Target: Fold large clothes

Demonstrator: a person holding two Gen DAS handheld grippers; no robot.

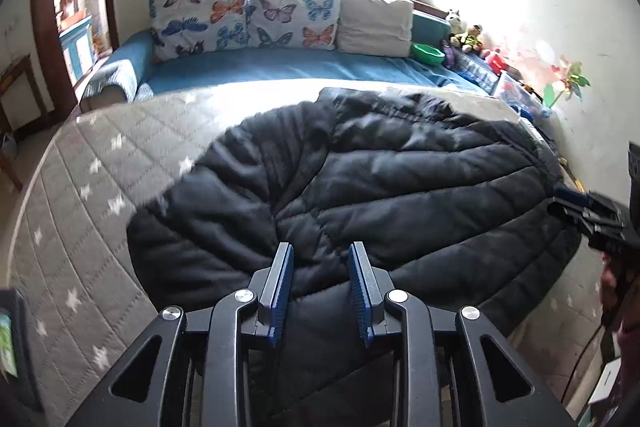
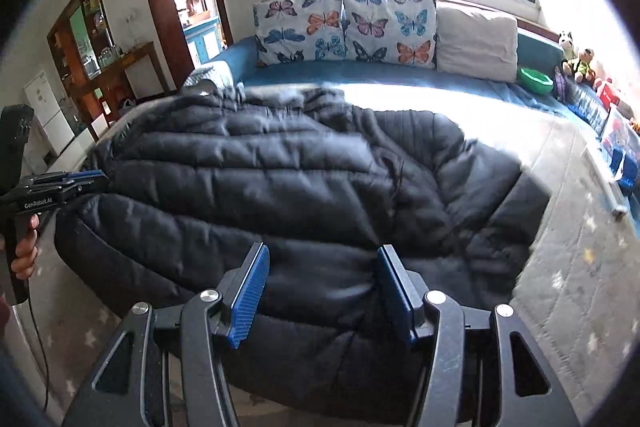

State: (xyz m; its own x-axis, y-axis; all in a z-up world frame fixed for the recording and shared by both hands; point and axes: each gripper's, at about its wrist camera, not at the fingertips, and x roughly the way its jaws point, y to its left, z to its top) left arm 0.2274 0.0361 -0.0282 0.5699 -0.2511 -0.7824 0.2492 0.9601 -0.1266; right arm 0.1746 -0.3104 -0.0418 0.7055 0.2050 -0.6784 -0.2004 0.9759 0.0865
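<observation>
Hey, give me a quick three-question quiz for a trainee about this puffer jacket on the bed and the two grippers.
1. True or false: the black puffer jacket lies on the grey star-quilted cover.
2. Which gripper's jaws stand wider apart: A) left gripper, B) right gripper, C) both stand the same?
3. Fill in: the two patterned cushions behind the bed are printed with ____.

Key: 1 true. 2 B; both sets of jaws hang open over the jacket with nothing pinched. 3 butterflies.
</observation>
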